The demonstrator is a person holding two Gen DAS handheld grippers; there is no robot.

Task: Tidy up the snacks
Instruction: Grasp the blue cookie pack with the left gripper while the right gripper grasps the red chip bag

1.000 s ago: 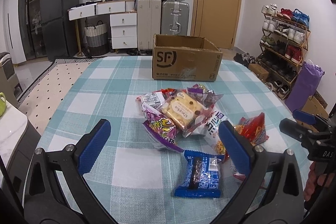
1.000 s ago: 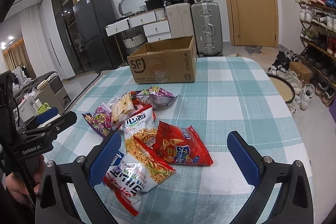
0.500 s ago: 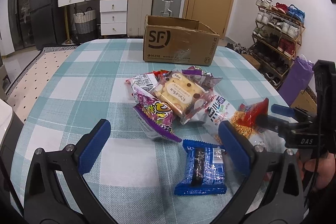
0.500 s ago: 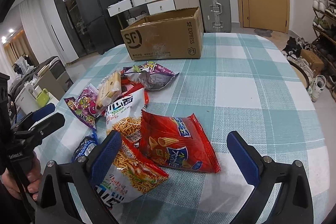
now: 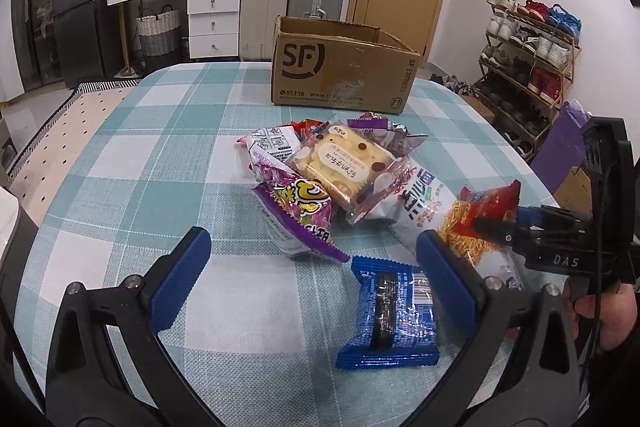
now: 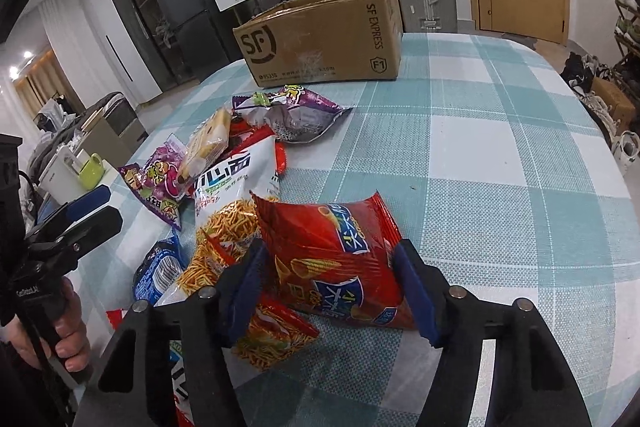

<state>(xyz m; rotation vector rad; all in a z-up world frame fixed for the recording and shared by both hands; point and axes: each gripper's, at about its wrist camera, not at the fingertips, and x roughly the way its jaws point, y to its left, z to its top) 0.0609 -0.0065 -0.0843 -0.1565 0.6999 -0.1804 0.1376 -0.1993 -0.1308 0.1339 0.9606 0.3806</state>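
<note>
Left gripper [image 5: 314,269] hangs released over the tabletop's [image 5: 160,155] near edge, beside the blue packet [image 5: 390,315]. Snack pile occupies mid-table before the cardboard box [image 6: 320,39] at the far edge. Right gripper [image 6: 332,287] is closing across the red chip bag [image 6: 332,255]; pads appear to press its sides, though contact is partly hidden. Bag judged light, crinkly, slippery, contents fragile; take it across the body, gently.

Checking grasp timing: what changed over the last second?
The right gripper came down over the red crinkly chip bag; its jaws are closing, pads at the bag's sides. The left gripper stays open above the table. Brown cardboard box and other packets unmoved.
</note>
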